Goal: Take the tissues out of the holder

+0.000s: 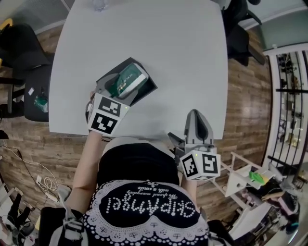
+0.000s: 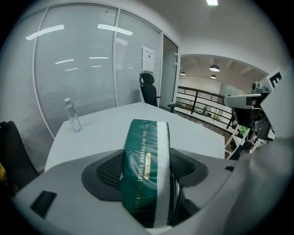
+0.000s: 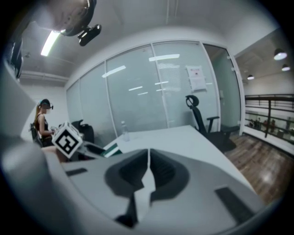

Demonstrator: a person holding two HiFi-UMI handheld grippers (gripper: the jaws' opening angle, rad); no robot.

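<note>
A green tissue pack (image 1: 129, 79) with a white stripe sits between the jaws of my left gripper (image 1: 117, 85), which is shut on it. The pack is over the dark holder (image 1: 147, 90) near the front left of the white table (image 1: 159, 43); whether they still touch is unclear. In the left gripper view the pack (image 2: 145, 151) stands on edge between the black pads (image 2: 110, 170), and the holder is hidden. My right gripper (image 1: 194, 116) hangs over the table's front edge, to the right of the holder. It is shut and empty (image 3: 147, 158).
A clear water bottle (image 1: 98, 5) stands at the table's far edge. Black office chairs stand at the left (image 1: 29, 72) and far right (image 1: 239, 29) of the table. A white rack (image 1: 245, 178) is on the wooden floor at the right.
</note>
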